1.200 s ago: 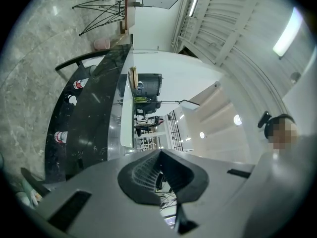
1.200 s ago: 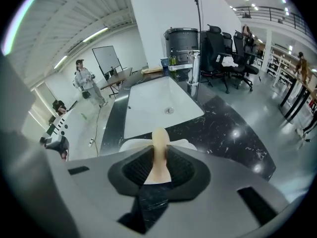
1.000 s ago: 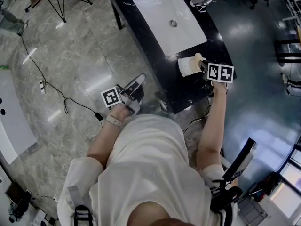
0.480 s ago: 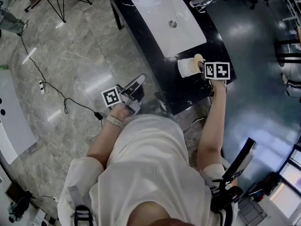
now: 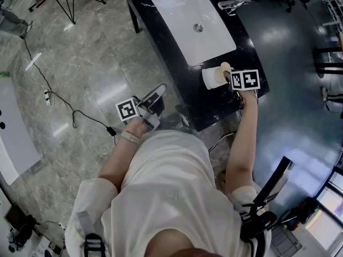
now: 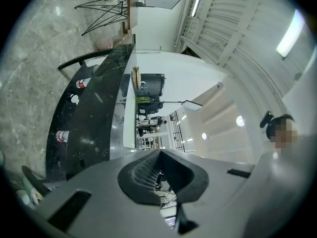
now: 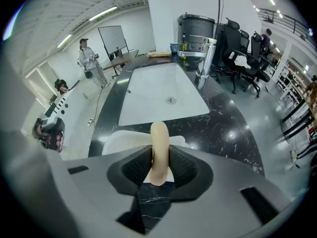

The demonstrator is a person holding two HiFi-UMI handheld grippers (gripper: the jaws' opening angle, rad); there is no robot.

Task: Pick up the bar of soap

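A cream bar of soap [image 7: 159, 150] stands on edge between the pads of my right gripper [image 7: 159, 166], which is shut on it. It is held just above a white soap dish [image 7: 124, 142] on the black counter [image 7: 233, 133]. In the head view the soap [image 5: 225, 67] and the dish [image 5: 211, 77] lie at the counter's near end, with the right gripper [image 5: 230, 78] beside them. My left gripper [image 5: 155, 98] hangs over the floor left of the counter. Its jaws [image 6: 161, 175] are shut with nothing between them.
A white rectangular sink [image 5: 193, 24] is set in the counter beyond the dish, with a chrome tap [image 5: 231, 3] on its right. Cables [image 5: 64, 103] run over the marble floor at the left. Office chairs [image 7: 242, 58] and a person [image 7: 89, 61] stand far behind.
My right gripper has shifted slightly left, toward the dish, still holding the soap. The left gripper has stayed where it was.
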